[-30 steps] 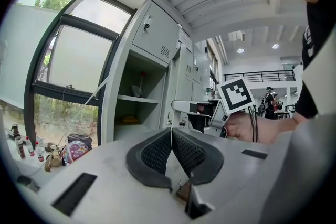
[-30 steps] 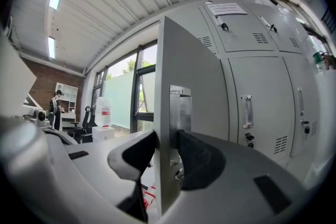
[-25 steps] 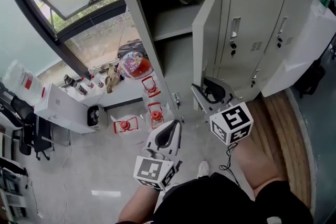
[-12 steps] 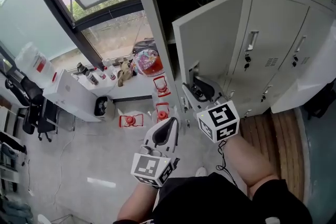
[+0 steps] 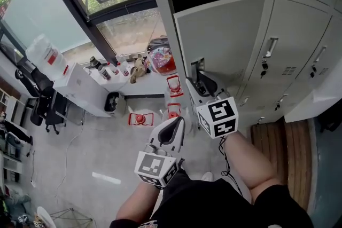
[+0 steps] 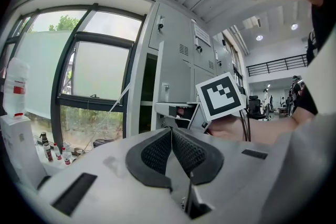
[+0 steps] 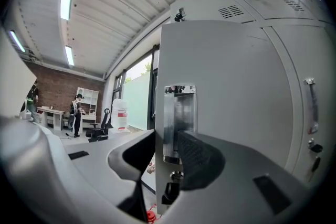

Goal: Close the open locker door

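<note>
Right gripper view: right hand-held gripper (image 7: 167,152) pinches the locker door (image 7: 231,71) by its handle (image 7: 179,107); stiff steel, likely swings lightly. Left hand-held gripper (image 6: 170,139), seven o'clock of it, closed, empty

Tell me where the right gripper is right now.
Head view, right of centre: the right gripper is at the metal handle on the free edge of the ajar locker door, jaws astride that edge, above and right of the left gripper.
</note>
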The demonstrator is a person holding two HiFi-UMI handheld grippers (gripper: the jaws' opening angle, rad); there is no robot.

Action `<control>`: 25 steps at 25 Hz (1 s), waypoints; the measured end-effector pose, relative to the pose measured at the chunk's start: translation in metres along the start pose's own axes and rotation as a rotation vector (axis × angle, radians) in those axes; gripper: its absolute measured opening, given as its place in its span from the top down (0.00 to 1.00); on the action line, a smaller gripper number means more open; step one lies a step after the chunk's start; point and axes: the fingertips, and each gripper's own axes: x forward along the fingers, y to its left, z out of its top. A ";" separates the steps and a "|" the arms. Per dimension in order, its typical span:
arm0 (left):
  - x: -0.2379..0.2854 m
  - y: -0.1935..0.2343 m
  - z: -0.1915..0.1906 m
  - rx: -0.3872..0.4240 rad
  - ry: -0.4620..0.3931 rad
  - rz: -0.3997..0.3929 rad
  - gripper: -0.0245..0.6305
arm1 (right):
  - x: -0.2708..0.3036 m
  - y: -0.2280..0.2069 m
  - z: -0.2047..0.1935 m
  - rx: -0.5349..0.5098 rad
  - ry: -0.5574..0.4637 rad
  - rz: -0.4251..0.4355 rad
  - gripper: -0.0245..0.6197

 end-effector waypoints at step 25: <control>0.054 0.058 0.012 0.023 0.001 -0.078 0.93 | 0.083 -0.036 -0.001 -0.004 0.032 -0.014 0.79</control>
